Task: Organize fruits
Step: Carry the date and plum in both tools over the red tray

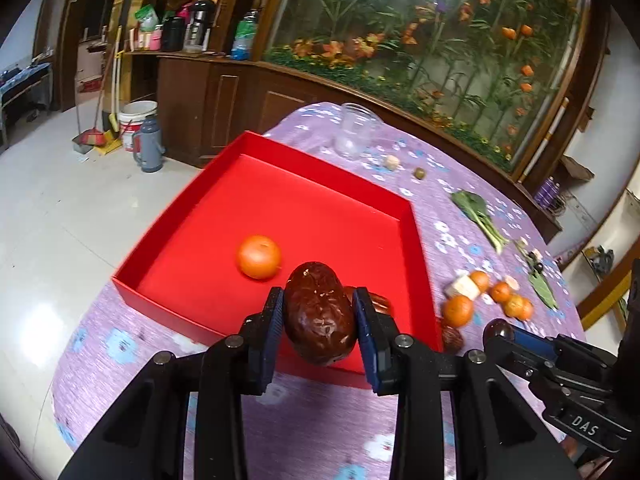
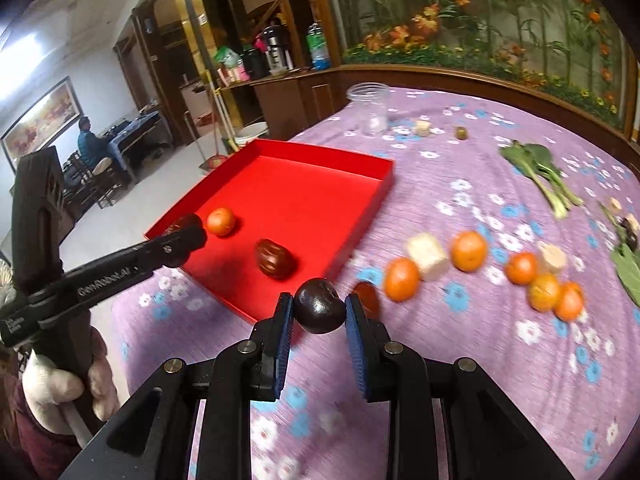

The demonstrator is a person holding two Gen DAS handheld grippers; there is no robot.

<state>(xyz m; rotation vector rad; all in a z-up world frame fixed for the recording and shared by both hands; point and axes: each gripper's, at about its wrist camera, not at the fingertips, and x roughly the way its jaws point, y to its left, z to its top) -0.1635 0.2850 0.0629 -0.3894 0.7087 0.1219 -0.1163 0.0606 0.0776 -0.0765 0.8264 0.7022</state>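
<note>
Purple floral tablecloth [image 2: 460, 184] under red tray [image 2: 376, 168], tiled floor [image 1: 60, 208].

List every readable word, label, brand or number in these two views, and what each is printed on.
"DAS": white letters on the black body of the right claw, seen in the left wrist view.
"GenRobot.AI": white lettering along the arm of the left claw, seen in the right wrist view.
Small white print on that claw's rear block: too small to read.
Labels on the bottles on the cabinet: blurred, unreadable.
</note>
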